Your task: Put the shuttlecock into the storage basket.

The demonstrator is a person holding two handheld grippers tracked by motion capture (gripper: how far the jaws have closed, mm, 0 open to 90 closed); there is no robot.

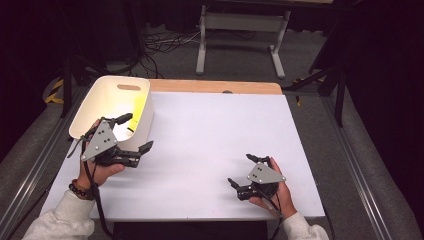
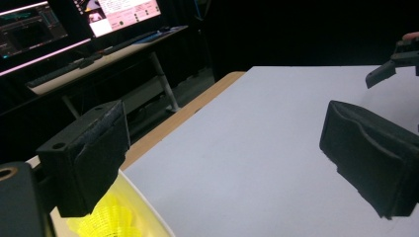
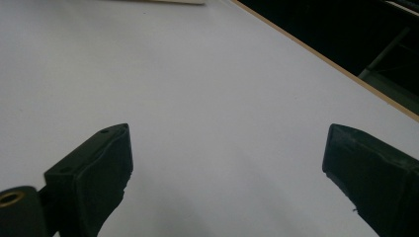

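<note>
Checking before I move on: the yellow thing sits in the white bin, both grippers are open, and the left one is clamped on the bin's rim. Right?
Not quite. The left gripper is open at the white bin, gripping nothing, as the left gripper view shows. The yellow item lies in the bin; the right gripper is open.

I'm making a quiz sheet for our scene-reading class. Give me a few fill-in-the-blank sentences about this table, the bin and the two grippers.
1. The white bin stands at the table's far ____ corner.
2. The thing lying inside the bin is coloured ____.
3. The left gripper has its jaws ____, one over the bin and one over the table.
4. Between the jaws of the right gripper there is ____ held.

Missing words: left; yellow; open; nothing
</note>
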